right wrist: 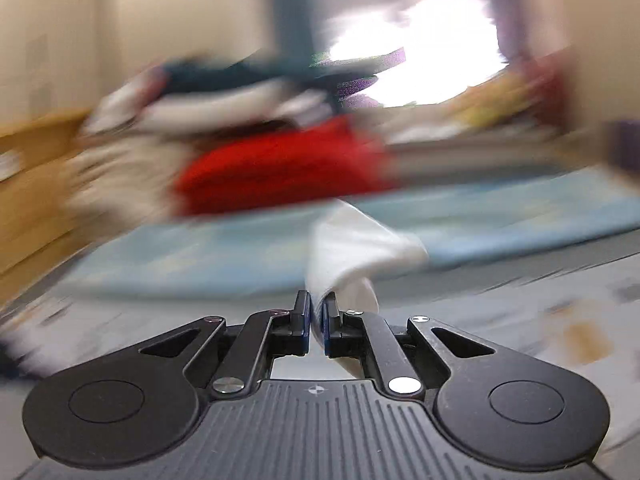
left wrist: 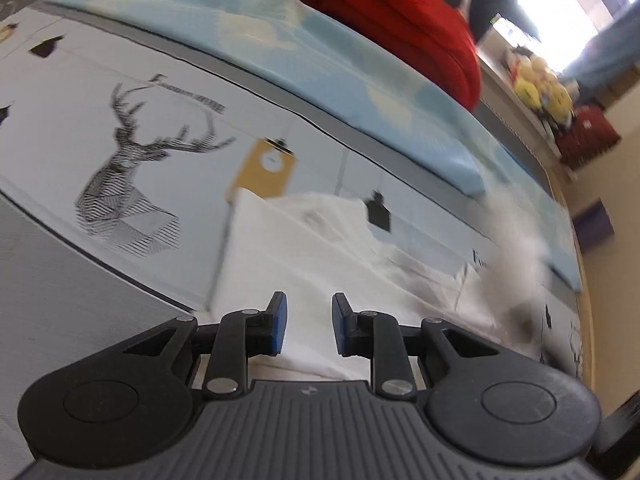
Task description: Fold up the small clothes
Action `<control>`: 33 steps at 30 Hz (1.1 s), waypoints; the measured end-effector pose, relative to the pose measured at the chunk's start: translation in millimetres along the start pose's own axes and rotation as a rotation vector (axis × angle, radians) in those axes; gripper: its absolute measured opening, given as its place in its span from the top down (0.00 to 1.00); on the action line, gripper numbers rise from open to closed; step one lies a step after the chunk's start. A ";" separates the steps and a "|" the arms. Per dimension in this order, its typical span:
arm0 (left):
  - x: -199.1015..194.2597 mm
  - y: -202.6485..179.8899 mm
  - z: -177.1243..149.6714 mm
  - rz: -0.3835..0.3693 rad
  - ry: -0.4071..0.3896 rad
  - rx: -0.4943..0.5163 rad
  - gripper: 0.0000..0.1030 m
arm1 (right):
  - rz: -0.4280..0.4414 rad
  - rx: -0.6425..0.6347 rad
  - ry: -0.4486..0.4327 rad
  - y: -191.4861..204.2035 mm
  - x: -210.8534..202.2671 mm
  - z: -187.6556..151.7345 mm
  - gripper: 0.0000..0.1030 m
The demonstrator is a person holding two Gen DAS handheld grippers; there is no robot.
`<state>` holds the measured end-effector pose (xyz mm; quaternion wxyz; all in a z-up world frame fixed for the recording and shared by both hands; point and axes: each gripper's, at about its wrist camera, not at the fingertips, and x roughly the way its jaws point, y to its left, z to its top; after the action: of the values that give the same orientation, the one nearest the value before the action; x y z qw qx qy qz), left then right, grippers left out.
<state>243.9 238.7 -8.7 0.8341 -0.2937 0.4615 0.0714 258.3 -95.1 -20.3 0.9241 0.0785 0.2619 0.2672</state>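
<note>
A white garment lies spread on a bed sheet printed with a deer head, the deer at ten o'clock from the cloth. The left tongs hover over the garment's near part, blue pads spread apart with nothing pinched. The right tongs are pressed together on a fold of white cloth, probably the same garment, though heavy blur hides the link. A red folded knit rests at twelve o'clock on a light blue blanket.
</note>
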 end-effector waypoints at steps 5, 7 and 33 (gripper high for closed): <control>-2.6 15.2 5.8 -0.028 0.015 -0.033 0.75 | 0.005 -0.016 0.423 46.0 36.1 -40.5 0.94; -1.2 19.8 6.1 -0.039 0.021 -0.041 0.75 | -0.053 0.015 0.450 44.5 26.0 -28.3 0.90; 108.4 9.6 -22.0 0.104 0.126 0.093 0.97 | -0.414 0.532 0.269 -135.7 -19.8 7.9 0.71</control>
<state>285.2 217.9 -109.6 0.8113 -0.2342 0.5304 0.0747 309.7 -220.4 -43.5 0.8630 0.2256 0.4520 0.0049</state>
